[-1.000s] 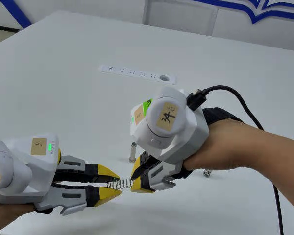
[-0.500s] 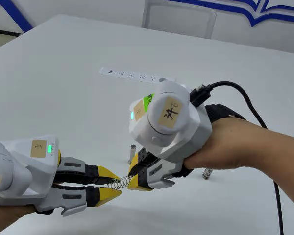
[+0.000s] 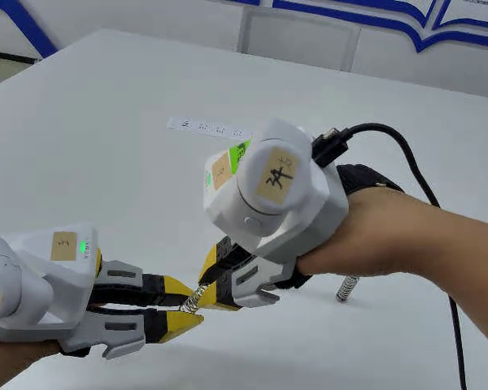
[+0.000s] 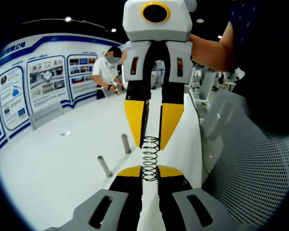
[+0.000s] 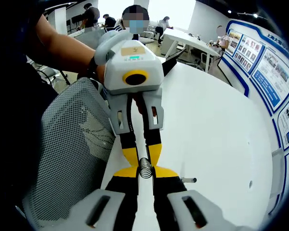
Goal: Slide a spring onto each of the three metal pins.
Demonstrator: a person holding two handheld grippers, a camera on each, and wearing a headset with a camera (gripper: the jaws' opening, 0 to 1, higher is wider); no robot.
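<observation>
Left claw clamped on one end of a spring, right claw pinching the other, the coil is held in the air between them just above the white surface, probably to steady and straighten it for threading. The left gripper view brings in a near pin and a farther pin, both bare and standing well apart from the held coil. The head view adds a second spring lying on the surface beside the right gripper. Whether a pin already sits inside the held coil is unclear.
</observation>
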